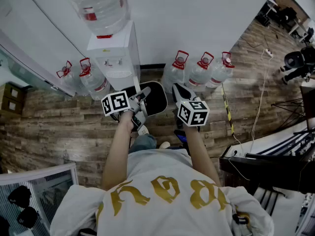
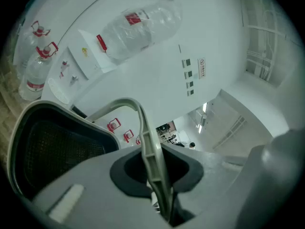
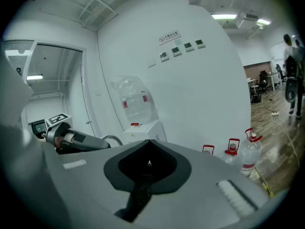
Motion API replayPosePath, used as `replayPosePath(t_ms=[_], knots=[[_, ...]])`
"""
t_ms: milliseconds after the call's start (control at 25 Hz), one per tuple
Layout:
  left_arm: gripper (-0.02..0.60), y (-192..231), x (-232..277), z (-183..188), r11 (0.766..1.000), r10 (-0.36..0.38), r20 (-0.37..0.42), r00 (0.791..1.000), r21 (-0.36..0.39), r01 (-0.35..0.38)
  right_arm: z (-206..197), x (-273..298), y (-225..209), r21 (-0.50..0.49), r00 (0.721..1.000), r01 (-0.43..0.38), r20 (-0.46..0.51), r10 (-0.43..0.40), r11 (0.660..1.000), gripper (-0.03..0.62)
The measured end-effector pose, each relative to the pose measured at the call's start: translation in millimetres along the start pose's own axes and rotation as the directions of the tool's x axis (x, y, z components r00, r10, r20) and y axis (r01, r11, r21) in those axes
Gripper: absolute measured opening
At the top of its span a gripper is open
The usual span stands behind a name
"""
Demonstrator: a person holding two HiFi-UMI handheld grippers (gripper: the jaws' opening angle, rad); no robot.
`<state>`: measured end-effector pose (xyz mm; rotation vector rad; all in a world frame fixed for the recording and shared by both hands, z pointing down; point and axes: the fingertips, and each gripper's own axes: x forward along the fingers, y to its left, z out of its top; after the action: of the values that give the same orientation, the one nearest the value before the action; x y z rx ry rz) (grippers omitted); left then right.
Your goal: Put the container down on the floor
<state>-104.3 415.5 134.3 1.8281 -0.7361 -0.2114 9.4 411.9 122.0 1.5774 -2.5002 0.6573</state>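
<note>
We pinch the pale arched handle of the container in our left gripper. Its jaws are clamped on the handle's flat ribbed strip, as the left gripper view shows. The container is a dark, oval bin with a light grey rim. In the head view it sits between our two grippers, over the wooden floor and just in front of the white water dispenser. In the left gripper view it lies to the left of the jaws and tilted, with its dark mesh-like inside turned toward the camera. From these views we cannot say for sure whether its base touches the floor. Our right gripper is pressed together with nothing between its jaws, and it hangs just beside the container's right edge. A large clear bottle stands upside down on top of the dispenser. Water jugs with red handles stand on the floor along the white wall, on both sides of the dispenser.
</note>
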Motion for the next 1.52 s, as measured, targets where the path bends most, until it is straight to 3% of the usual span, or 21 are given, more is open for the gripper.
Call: replayPosePath(t_ms=[360,800,1080,1320,1520], knots=[[0.043,4,-6,-15,0.999,0.030,0.018,0.999,-0.015,-0.030,-9,-7,2,-0.015,0.999,-0.026,-0.021,0.026,1.000,0.025],[0.043,13,4,-16,0.998,0.051,0.023,0.998,-0.041,-0.050,-12,-4,-14,0.050,1.000,-0.013,-0.018,0.014,0.999,0.026],[0.041,36,32,10,0.996,0.064,0.039,0.997,-0.056,-0.062,-6,29,-41,0.073,1.000,0.011,-0.027,-0.009,0.997,0.026],[0.041,62,75,53,0.992,0.048,0.024,0.999,-0.114,-0.045,-3,84,-71,0.075,0.996,0.045,-0.076,-0.039,0.996,0.026],[0.038,83,116,85,0.994,0.050,-0.017,0.999,-0.095,-0.052,3,129,-95,0.070,0.990,0.087,-0.115,-0.079,0.994,0.026]])
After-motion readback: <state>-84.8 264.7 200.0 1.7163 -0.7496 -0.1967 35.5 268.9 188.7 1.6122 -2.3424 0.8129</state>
